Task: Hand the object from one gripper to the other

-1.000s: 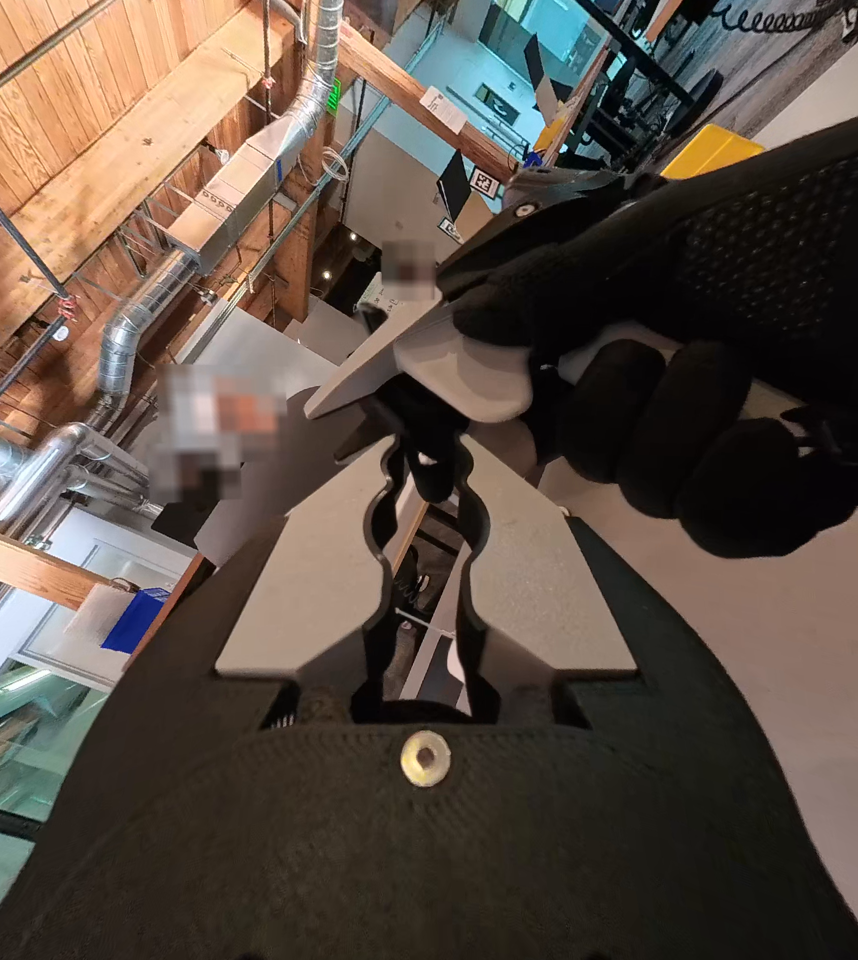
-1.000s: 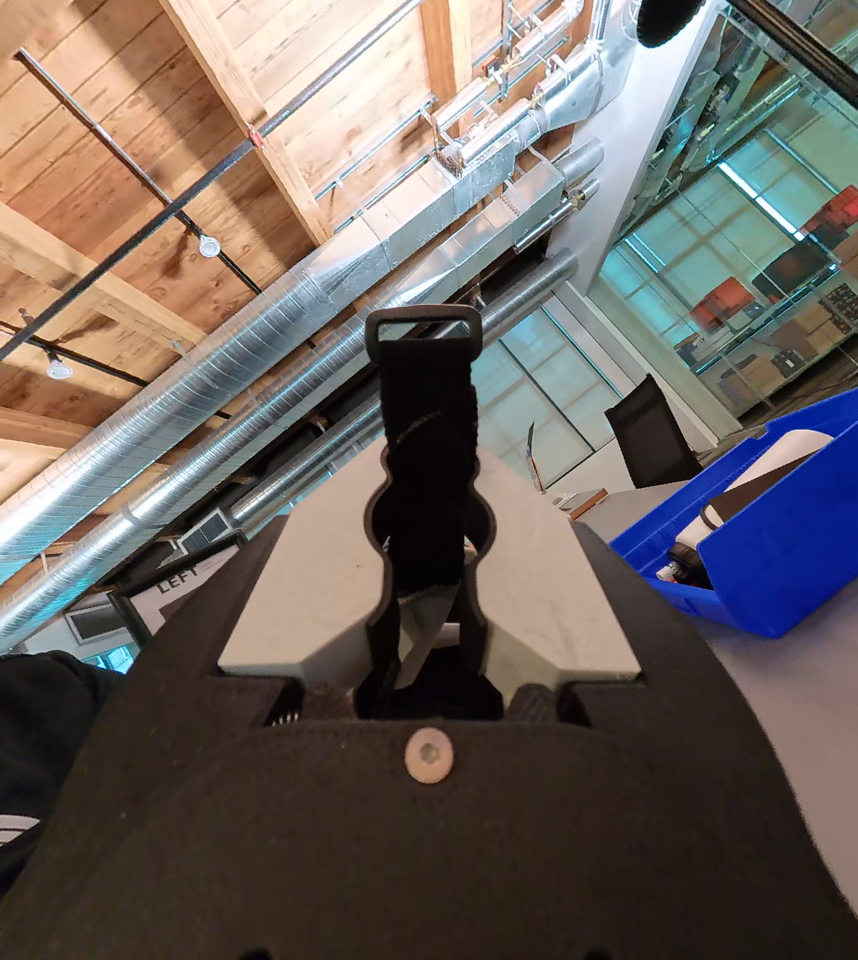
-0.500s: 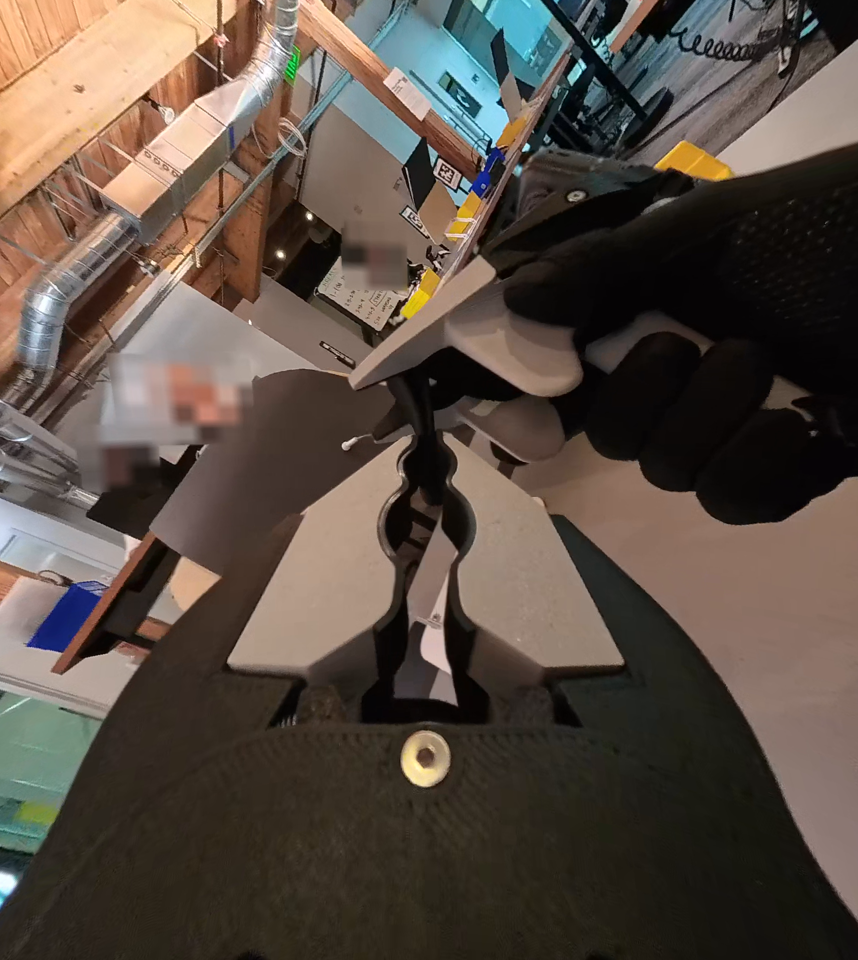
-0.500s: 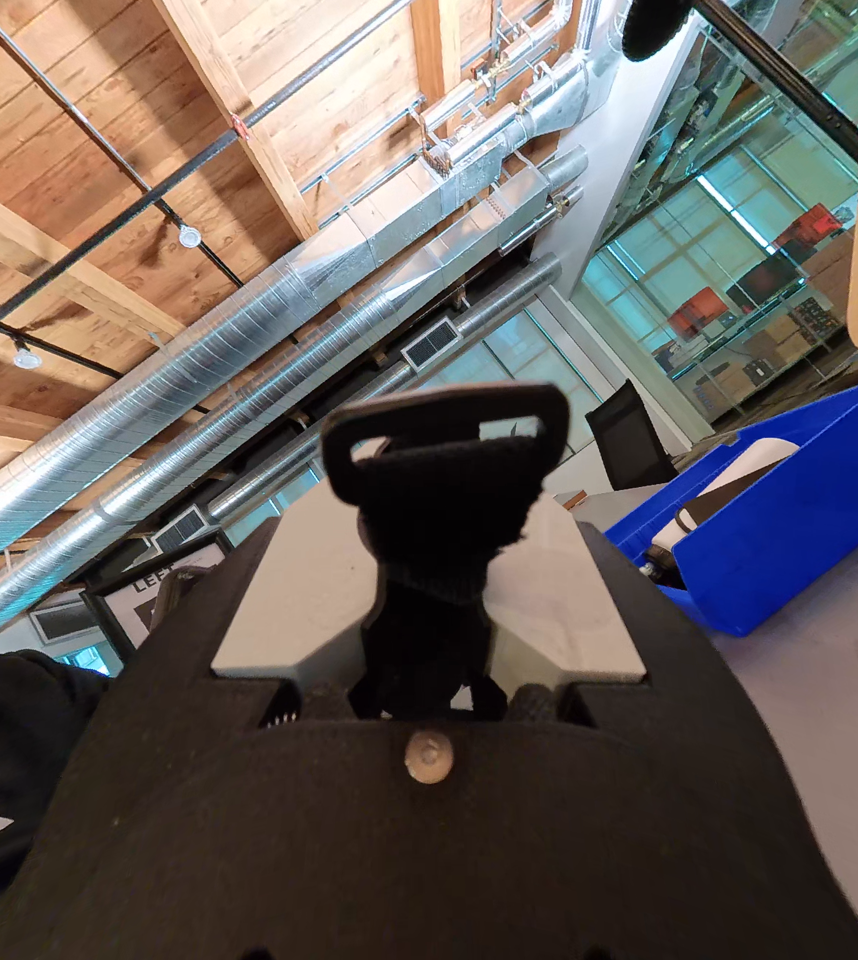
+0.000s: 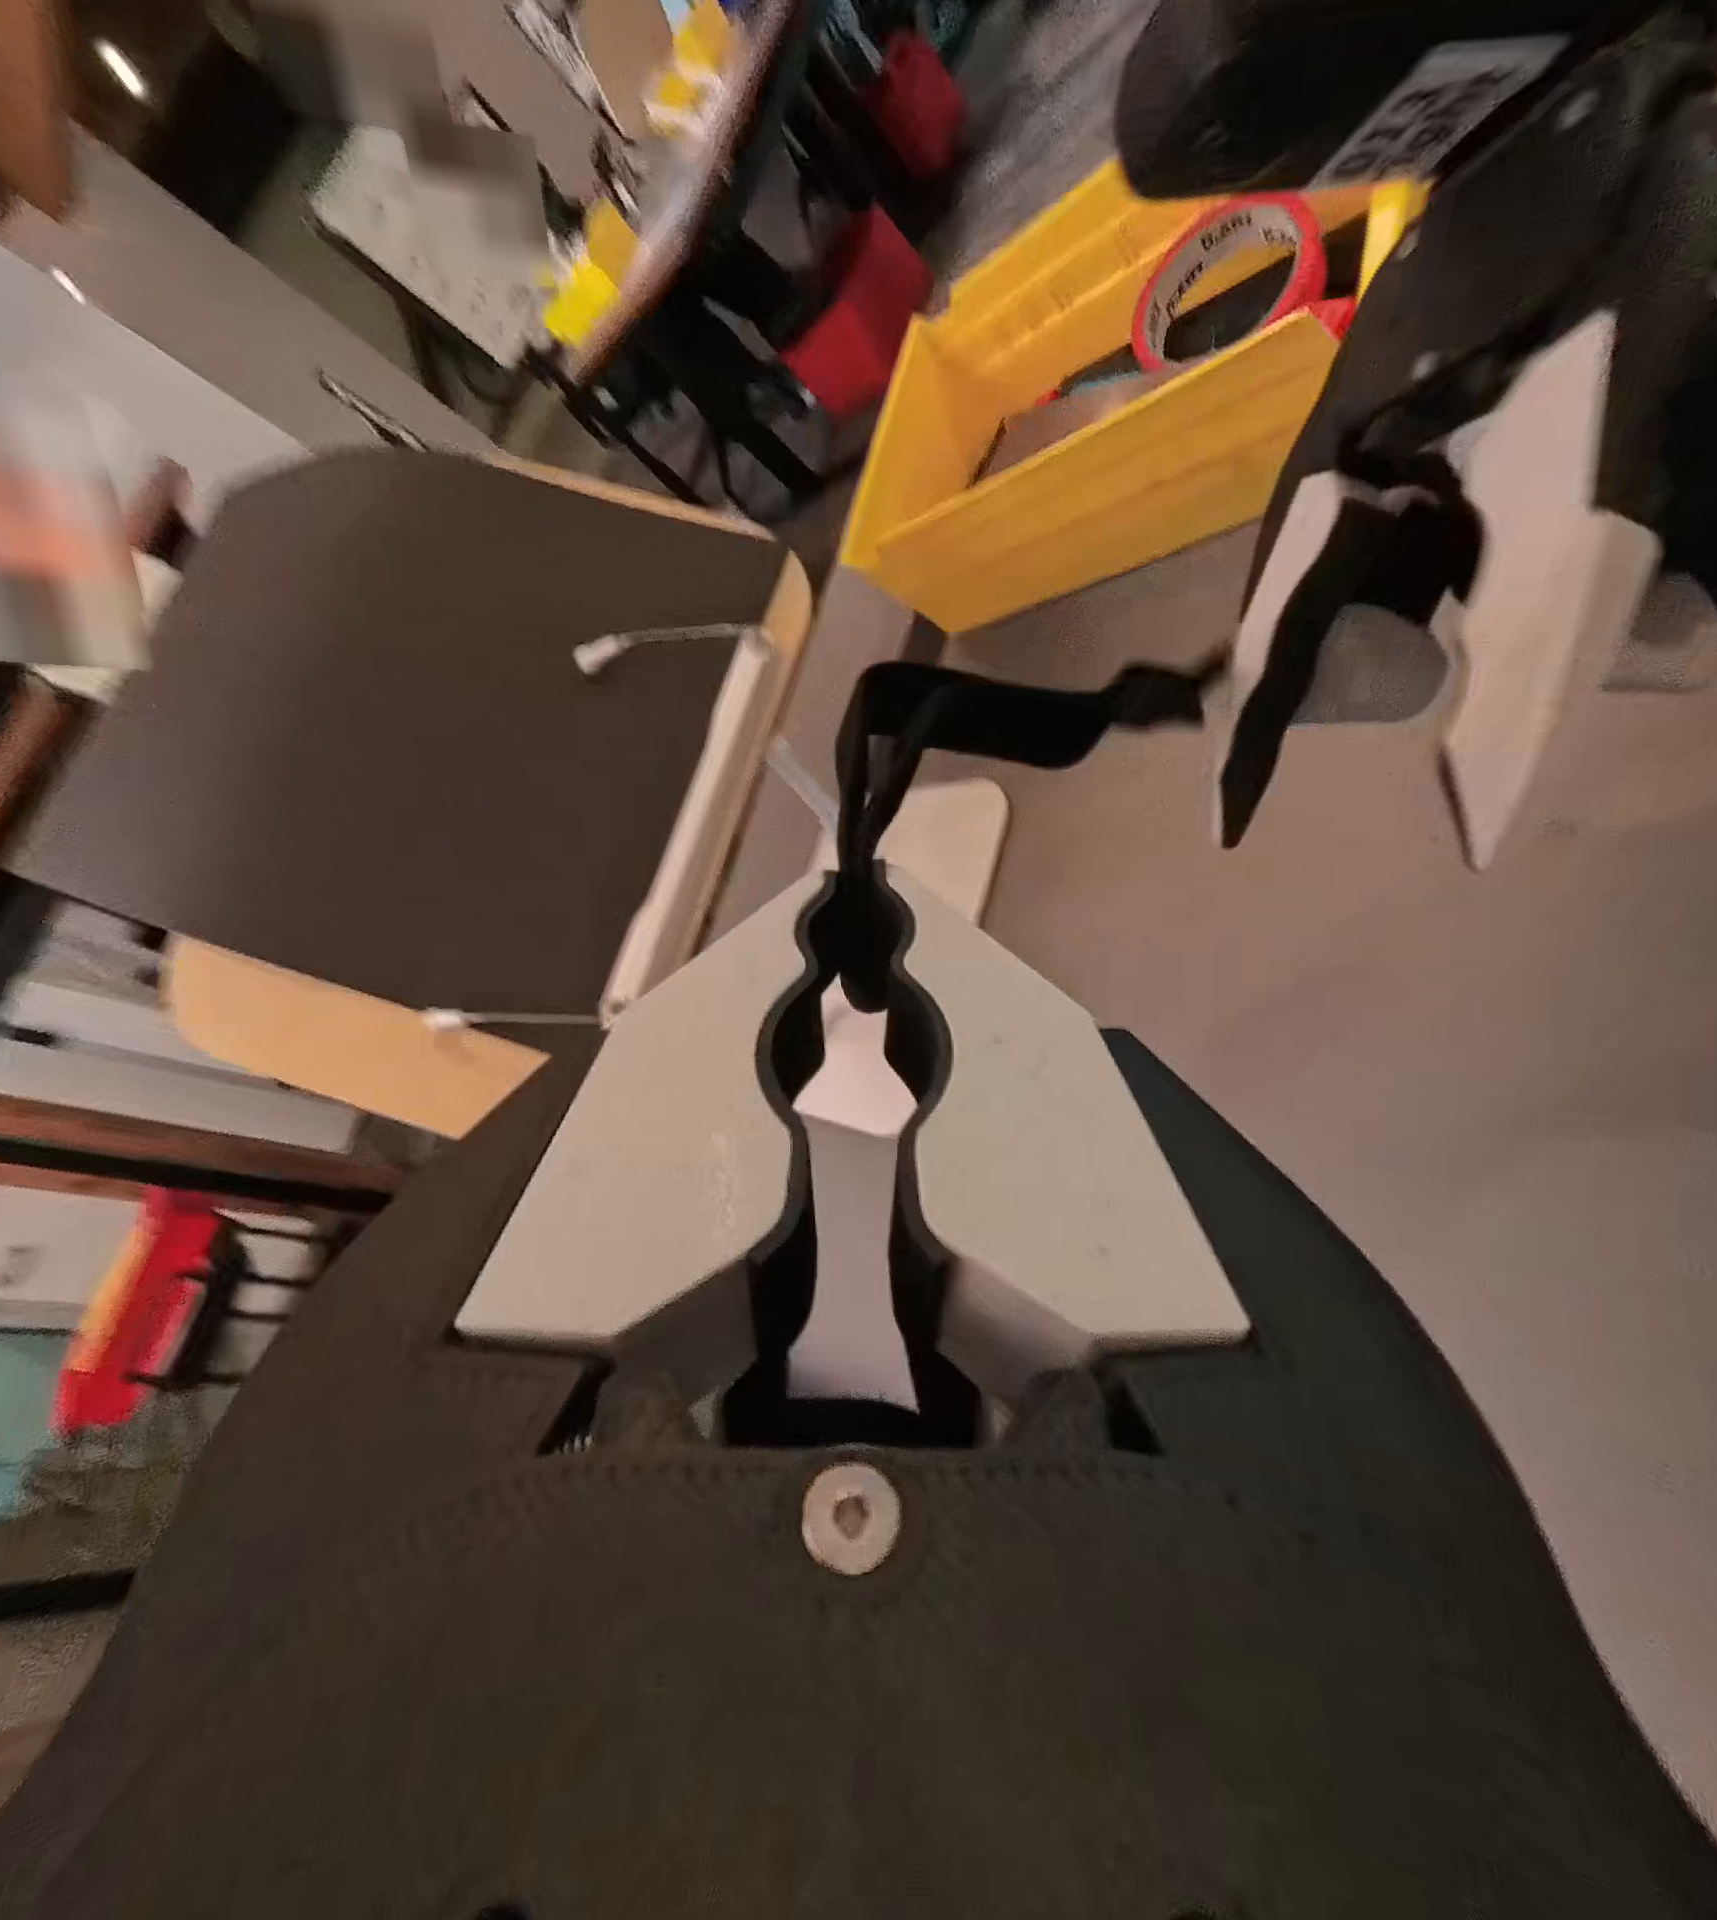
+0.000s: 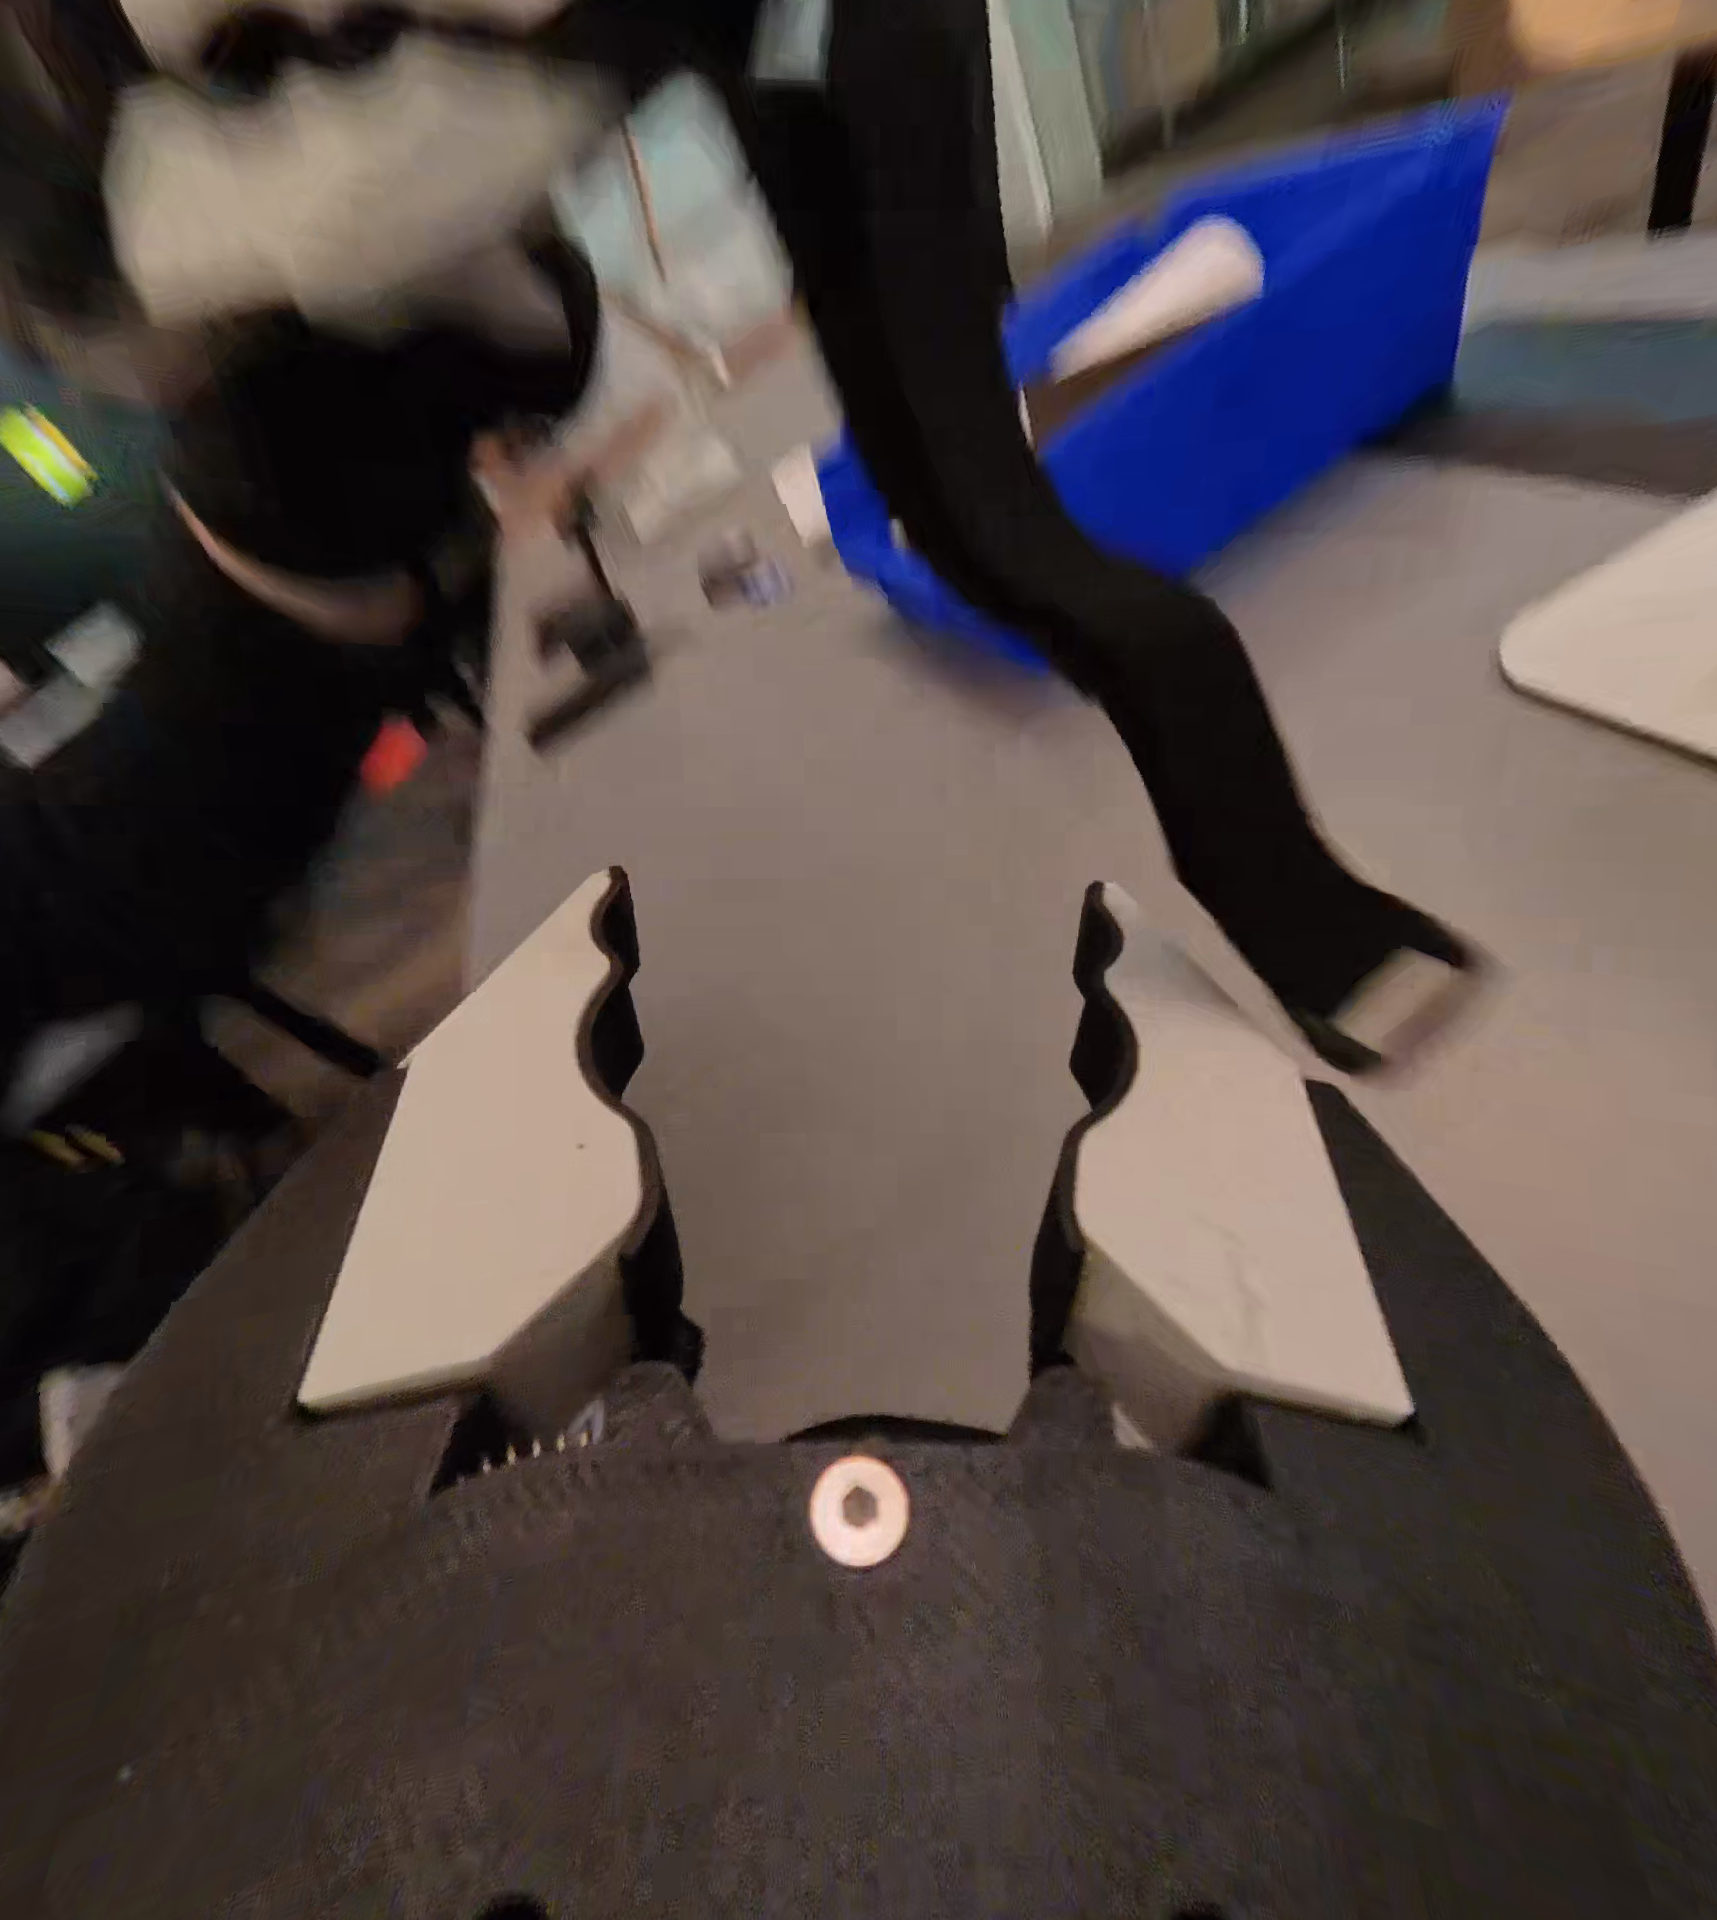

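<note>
The left gripper is clamped tight on one end of the black strap, pinched right at the fingertips in the middle of the left wrist view. From there the strap runs up and bends off to the right toward the right gripper, which sits in the upper right of that frame with its grey fingers spread apart. Behind it, a yellow bin holds a red-rimmed tape roll. In the right wrist view the right gripper is released, jaws wide with only grey table between them. The strap hangs down from the top of that frame, passing in front of a blue bin, and its buckle end dangles just right of the right finger, not gripped. Everything's pretty motion-blurred.
</note>
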Demonstrator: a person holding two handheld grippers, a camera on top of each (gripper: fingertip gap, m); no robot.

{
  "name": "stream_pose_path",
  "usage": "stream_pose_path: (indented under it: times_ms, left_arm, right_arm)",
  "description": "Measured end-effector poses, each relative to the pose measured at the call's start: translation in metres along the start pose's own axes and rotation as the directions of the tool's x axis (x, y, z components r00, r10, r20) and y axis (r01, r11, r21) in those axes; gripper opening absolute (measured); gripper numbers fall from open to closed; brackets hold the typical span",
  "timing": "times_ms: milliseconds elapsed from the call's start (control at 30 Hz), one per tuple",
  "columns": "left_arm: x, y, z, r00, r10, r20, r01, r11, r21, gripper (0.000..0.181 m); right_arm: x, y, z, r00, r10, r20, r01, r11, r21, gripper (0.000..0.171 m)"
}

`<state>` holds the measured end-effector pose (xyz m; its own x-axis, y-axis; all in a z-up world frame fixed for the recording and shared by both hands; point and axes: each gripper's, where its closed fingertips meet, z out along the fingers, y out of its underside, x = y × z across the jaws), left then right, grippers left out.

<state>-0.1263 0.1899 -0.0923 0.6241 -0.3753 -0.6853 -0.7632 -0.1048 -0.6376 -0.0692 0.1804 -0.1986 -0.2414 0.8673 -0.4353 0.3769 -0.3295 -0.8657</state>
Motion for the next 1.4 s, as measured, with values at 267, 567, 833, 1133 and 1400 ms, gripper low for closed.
stream_pose_path:
  times_ms: [267,567,833,1133,1400]
  left_arm:
    - [0.007,0.024,0.015,0.885,-0.410,-0.222,0.357,0.902,-0.242,0.002]
    - [0.036,0.023,0.025,0.618,-0.695,-0.368,0.579,0.719,-0.385,0.002]
    - [0.051,0.020,0.017,0.545,-0.717,-0.435,0.550,0.697,-0.459,0.002]
    - [0.062,0.021,0.014,0.561,-0.688,-0.461,0.507,0.726,-0.465,0.004]
    - [0.026,-0.020,0.001,0.741,-0.523,-0.420,0.516,0.845,-0.142,0.055]
  right_arm:
    - [-0.039,-0.027,-0.005,0.789,-0.602,-0.121,0.587,0.798,-0.138,0.036]
    - [-0.008,-0.089,0.007,0.134,-0.797,-0.589,0.773,0.456,-0.441,0.056]
    - [0.008,-0.072,0.024,0.005,-0.817,-0.576,0.749,0.384,-0.539,0.041]
    - [0.010,-0.062,0.028,0.065,-0.836,-0.545,0.747,0.403,-0.529,0.020]
    - [0.012,-0.071,0.012,0.404,-0.664,-0.629,0.708,0.662,-0.245,0.008]
